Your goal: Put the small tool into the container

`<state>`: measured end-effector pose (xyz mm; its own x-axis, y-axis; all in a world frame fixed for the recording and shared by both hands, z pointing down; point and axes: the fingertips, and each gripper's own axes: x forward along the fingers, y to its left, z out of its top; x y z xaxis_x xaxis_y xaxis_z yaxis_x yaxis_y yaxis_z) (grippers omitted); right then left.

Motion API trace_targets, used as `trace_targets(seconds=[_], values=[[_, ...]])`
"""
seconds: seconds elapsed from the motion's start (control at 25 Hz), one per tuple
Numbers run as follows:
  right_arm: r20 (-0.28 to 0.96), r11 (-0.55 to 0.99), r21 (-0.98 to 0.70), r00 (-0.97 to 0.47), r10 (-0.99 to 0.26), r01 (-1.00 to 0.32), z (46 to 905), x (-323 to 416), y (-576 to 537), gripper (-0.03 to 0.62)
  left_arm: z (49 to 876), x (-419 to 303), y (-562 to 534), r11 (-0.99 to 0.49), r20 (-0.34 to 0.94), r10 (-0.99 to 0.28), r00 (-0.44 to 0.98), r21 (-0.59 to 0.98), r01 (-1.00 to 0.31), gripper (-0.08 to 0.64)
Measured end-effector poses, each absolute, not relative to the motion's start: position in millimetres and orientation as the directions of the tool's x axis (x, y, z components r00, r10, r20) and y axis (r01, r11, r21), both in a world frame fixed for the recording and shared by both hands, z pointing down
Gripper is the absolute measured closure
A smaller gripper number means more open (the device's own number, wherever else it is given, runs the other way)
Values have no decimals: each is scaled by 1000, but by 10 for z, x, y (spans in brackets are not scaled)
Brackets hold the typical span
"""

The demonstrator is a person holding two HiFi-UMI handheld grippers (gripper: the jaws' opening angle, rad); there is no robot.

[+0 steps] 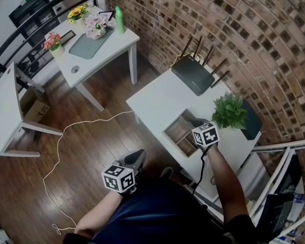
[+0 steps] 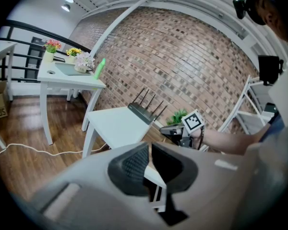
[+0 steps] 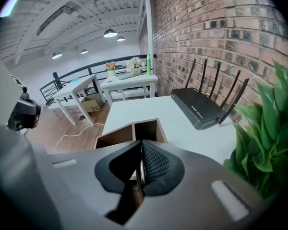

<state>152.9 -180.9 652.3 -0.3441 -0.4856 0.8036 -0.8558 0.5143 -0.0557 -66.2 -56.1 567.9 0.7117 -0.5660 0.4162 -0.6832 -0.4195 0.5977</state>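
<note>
A wooden container (image 1: pixel 179 132) with open compartments sits near the front edge of the white table (image 1: pixel 157 100). My right gripper (image 1: pixel 192 122) hovers just above the container's right side, jaws shut. In the right gripper view the pads (image 3: pixel 158 164) meet over the container's divider (image 3: pixel 134 128); I can make out no small tool between them or anywhere else. My left gripper (image 1: pixel 136 157) hangs off the table above the wooden floor, left of the person's body. Its fingertips (image 2: pixel 137 162) touch with nothing held, and it faces the table and the right gripper (image 2: pixel 176 130).
A black router (image 1: pixel 193 75) with several antennas lies at the table's back. A green potted plant (image 1: pixel 229 111) stands right beside the right gripper. A second white table (image 1: pixel 99 44) holds flowers and a green bottle. A white cable (image 1: pixel 66 136) trails on the floor.
</note>
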Motion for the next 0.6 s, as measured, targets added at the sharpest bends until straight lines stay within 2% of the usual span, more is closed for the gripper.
trace_targets(seconds=[0.36, 0.6], values=[[770, 464, -105, -367, -522, -880, 6511, 1552, -1820, 569, 5663, -642, -560, -427, 413, -561, 717, 597, -679, 543], [748, 441, -122, -375, -548, -889, 6457, 1586, -1825, 499, 5650, -658, -541, -432, 415, -557, 720, 595, -677, 545]])
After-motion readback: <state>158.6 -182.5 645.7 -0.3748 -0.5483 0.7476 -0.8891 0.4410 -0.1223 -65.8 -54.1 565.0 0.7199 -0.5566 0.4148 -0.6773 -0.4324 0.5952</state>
